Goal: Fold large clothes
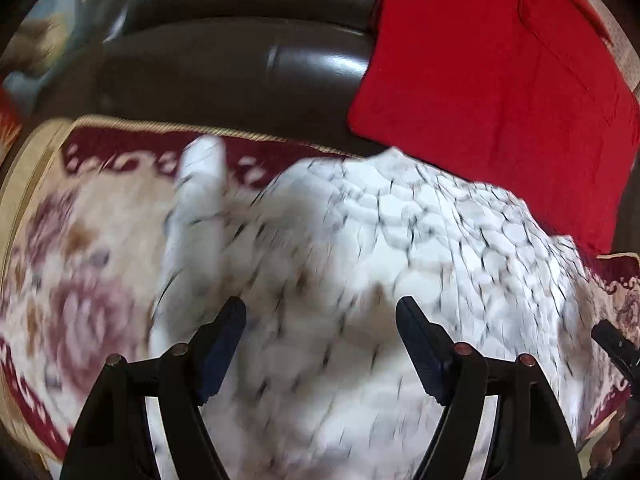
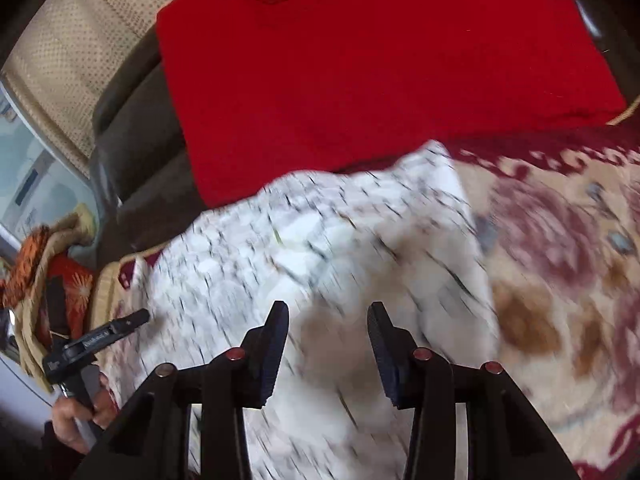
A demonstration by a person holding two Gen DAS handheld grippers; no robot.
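Observation:
A large white garment with a black crackle print [image 1: 380, 248] lies spread on a floral cover, blurred by motion. It also shows in the right wrist view [image 2: 320, 248]. My left gripper [image 1: 320, 308] is open above the cloth, its jaws wide apart with nothing between them. My right gripper [image 2: 328, 312] is open too, over the garment near its right edge. The left gripper's tip [image 2: 132, 320] and the hand holding it show at the left of the right wrist view.
A folded red garment [image 1: 488, 80] rests on the dark leather sofa [image 1: 224, 64] behind; it also shows in the right wrist view [image 2: 360, 68]. The floral maroon and cream cover [image 1: 80, 248] lies beneath the cloth. A beige cushion [image 2: 68, 52] sits far left.

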